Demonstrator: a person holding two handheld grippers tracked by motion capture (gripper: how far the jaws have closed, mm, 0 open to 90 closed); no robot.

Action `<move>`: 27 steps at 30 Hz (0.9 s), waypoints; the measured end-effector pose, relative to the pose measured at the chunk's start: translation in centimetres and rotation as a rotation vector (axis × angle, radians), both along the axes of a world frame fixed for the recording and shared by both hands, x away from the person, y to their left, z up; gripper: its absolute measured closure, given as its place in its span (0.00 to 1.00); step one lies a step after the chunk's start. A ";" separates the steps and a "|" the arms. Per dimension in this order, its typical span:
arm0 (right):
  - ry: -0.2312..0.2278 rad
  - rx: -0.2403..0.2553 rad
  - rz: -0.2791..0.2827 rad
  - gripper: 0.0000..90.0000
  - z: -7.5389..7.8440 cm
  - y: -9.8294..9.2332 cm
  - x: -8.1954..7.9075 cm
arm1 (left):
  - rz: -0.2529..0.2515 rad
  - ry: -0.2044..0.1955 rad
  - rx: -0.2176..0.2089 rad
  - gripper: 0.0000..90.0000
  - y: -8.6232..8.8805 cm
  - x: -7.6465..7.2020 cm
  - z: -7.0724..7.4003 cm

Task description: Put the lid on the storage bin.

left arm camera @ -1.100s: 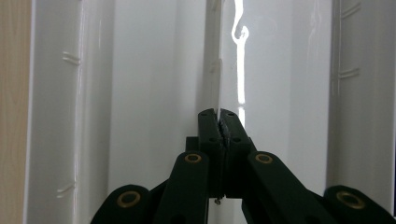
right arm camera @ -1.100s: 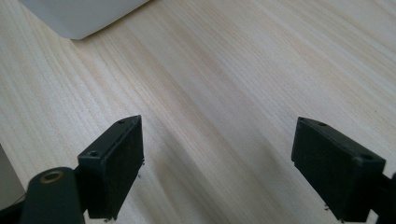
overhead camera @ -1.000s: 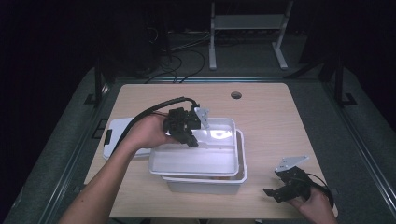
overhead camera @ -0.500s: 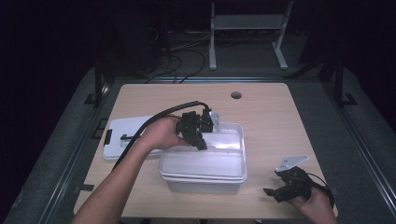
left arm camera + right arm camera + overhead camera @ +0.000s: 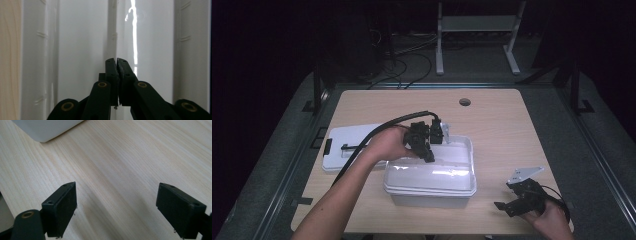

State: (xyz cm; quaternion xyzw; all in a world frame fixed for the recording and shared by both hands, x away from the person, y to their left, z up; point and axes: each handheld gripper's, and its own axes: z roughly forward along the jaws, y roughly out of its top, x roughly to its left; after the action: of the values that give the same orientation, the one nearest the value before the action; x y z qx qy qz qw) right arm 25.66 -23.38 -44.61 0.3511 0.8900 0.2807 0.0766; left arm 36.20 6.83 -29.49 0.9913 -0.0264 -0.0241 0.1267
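The white translucent plastic storage bin (image 5: pixel 432 175) sits near the middle of the light wooden tabletop (image 5: pixel 502 120), open side up; in the high view it appears to be two bins nested one in the other, judging by the doubled rim along the near edge. A flat white plastic lid with a dark latch (image 5: pixel 343 147) lies on the tabletop just beside it, on its left.

Left claw (image 5: pixel 430 156) hangs over the bin's far left corner, pointing down into it. In the left gripper view its jaws stand pressed together, and a thin upright edge of the bin runs straight into the line where they meet — a grip on that wall is likely, though the contact itself is too close to confirm. Right claw (image 5: pixel 508 206) rests low near the tabletop's near right corner, well apart from the bin, jaws spread wide with bare wood between them.

Assessment: thin-walled moulded plastic — light, glossy, slippery, with some flex. A one-corner pinch would tilt or twist it. Best hold is the stiffened rim; nested shells may separate when lifted.
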 end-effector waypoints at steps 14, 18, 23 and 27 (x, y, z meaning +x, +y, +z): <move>0.002 -0.001 -0.002 0.18 0.0 0.0 0.0 | 0.066 -0.029 -0.106 0.88 4.4 0.7 2.3; 0.004 -0.003 -0.001 0.18 -0.1 0.0 0.1 | 0.105 -0.041 -0.104 0.86 6.8 1.2 2.5; 0.007 -0.003 -0.003 0.18 -0.1 0.0 0.1 | 0.164 -0.056 -0.151 0.86 10.6 1.7 3.2; 0.005 -0.005 0.001 0.18 -0.1 0.1 0.0 | 0.230 -0.076 -0.158 0.84 14.2 2.1 3.2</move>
State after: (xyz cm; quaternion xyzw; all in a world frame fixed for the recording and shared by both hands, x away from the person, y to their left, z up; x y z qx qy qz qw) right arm 25.69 -23.28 -44.74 0.3513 0.8910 0.2775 0.0753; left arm 38.26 21.04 -26.29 0.9749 0.0809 0.0304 0.2052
